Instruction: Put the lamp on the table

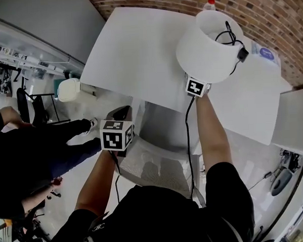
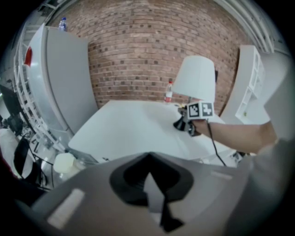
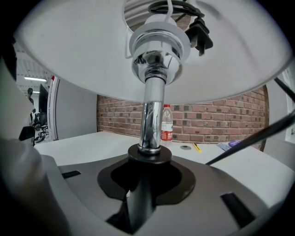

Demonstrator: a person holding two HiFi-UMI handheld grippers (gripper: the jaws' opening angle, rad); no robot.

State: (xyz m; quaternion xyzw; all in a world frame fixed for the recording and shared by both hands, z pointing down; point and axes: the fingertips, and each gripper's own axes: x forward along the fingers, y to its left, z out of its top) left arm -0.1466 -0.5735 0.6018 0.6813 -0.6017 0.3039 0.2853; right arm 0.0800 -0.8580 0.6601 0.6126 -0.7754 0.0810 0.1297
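Right claw (image 3: 146, 170) pinches the lamp (image 1: 208, 46) by its stem (image 3: 152, 120), upright over the table (image 1: 137, 48) near its front edge. Left claw (image 2: 150, 184) hangs back, pressed together, empty. Placing step, I'd say: next, settle the base flat, then release.

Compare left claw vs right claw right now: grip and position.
Grip: the right claw is shut on the lamp, low on its stem; the left claw is shut on nothing.
Position: the right claw is out over the table; the left claw sits short of the table's near edge.
Shared: both point toward the brick wall.
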